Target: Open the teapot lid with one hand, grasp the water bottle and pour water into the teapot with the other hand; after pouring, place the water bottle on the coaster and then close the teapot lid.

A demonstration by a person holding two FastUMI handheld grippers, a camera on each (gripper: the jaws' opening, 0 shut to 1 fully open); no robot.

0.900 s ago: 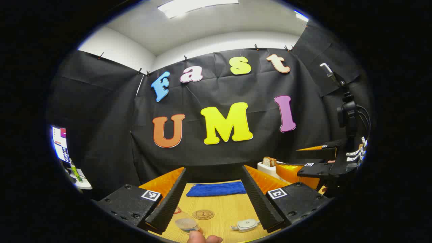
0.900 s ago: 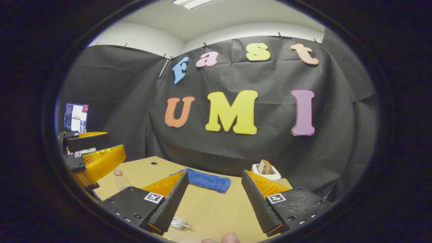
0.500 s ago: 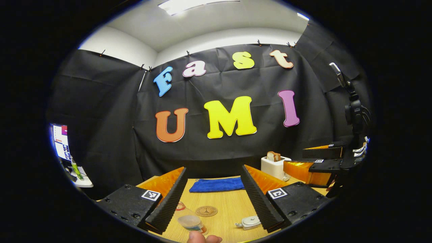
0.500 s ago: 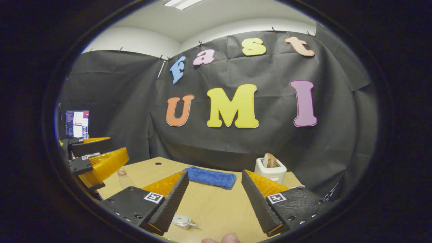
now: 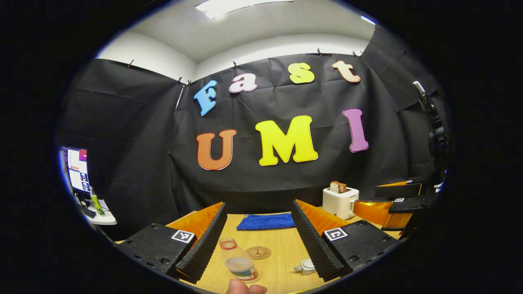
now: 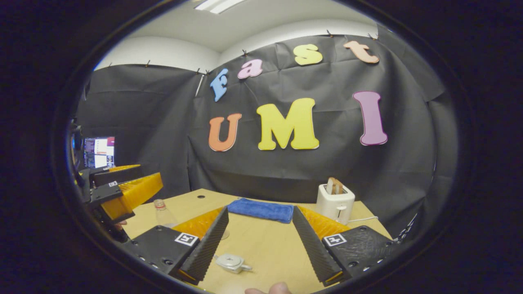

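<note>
In the left gripper view my left gripper hangs open over the wooden table, holding nothing. A clear water bottle with a red neck ring stands just inside its left finger. The round brown coaster lies beside the bottle. The small pale teapot, lid on, peeks out by the right finger. In the right gripper view my right gripper is open and empty above the teapot. The bottle stands far left, close to the left gripper.
A folded blue cloth lies at the table's back edge. A white toaster with bread in it stands at the back right. A monitor glows off to the left. A person's fingertip shows at the bottom edge.
Both views have shifted so that more of the table shows. The bottle, coaster and teapot sit higher in the frame. Both grippers have stayed open and empty.
</note>
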